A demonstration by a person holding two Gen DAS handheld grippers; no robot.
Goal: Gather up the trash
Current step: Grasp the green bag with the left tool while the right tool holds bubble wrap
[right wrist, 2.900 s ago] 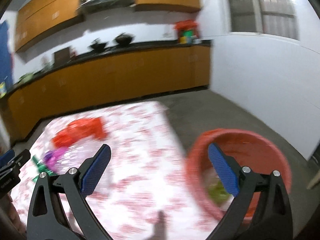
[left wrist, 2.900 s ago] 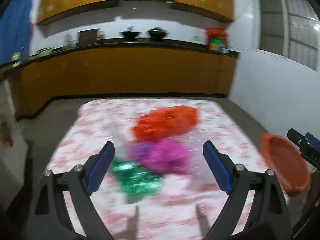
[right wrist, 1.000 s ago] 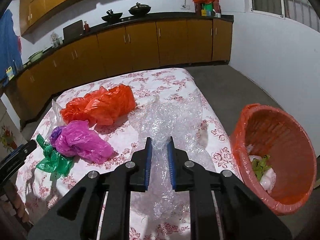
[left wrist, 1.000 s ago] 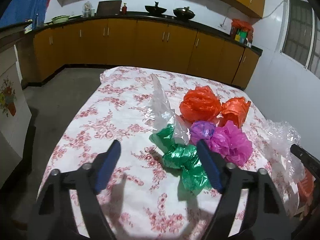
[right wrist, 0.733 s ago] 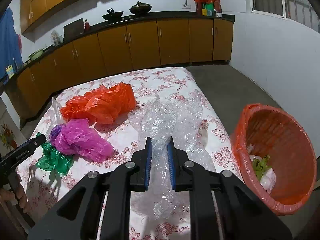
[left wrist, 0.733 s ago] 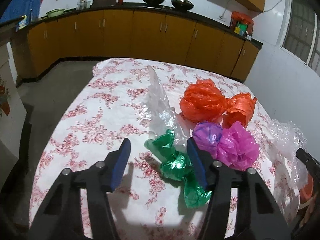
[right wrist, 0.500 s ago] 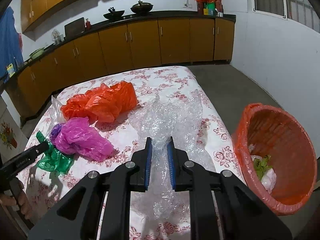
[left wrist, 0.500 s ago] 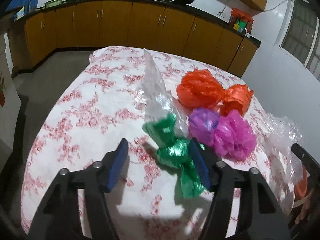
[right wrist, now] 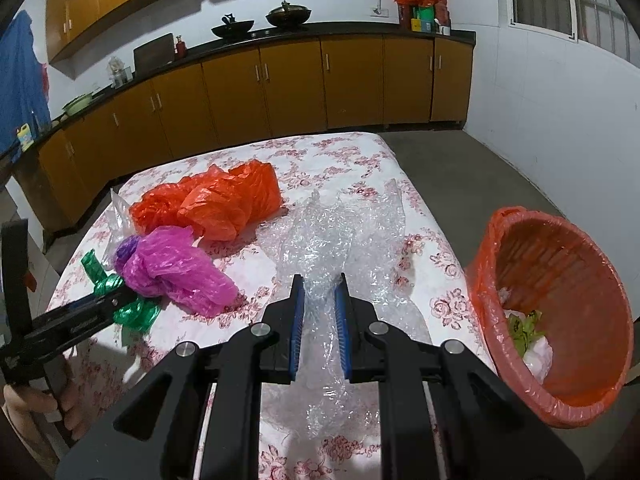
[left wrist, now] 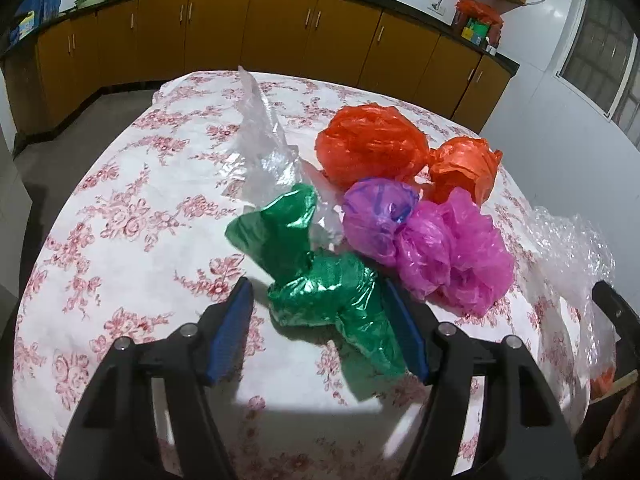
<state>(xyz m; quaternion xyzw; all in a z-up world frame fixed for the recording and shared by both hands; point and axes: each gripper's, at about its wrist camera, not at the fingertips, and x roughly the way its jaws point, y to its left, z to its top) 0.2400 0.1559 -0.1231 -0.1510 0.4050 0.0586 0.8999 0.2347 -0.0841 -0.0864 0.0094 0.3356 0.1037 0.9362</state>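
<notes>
The left gripper (left wrist: pixel 318 328) is straddling the green bag (left wrist: pixel 320 280) with jaws parted; the right gripper (right wrist: pixel 320 320) is pinching bubble wrap (right wrist: pixel 332 240) on the bench (left wrist: pixel 132 216).

Bare floral tablecloth (left wrist: pixel 132 216) left of green bag (left wrist: pixel 320 280); pink bag (left wrist: pixel 452 256), orange bags (left wrist: pixel 372 144) and clear plastic (left wrist: pixel 260 144) crowding right and beyond. Open floor beside basket (right wrist: pixel 560 344).

Left gripper (left wrist: pixel 320 318): jaws standing apart, blue pads (left wrist: pixel 232 330) flanking the green bag (left wrist: pixel 324 292), reaching low and forward. Right gripper (right wrist: pixel 320 308): jaws pinching the bubble wrap (right wrist: pixel 332 248) between its pads, tilting slightly downward.
</notes>
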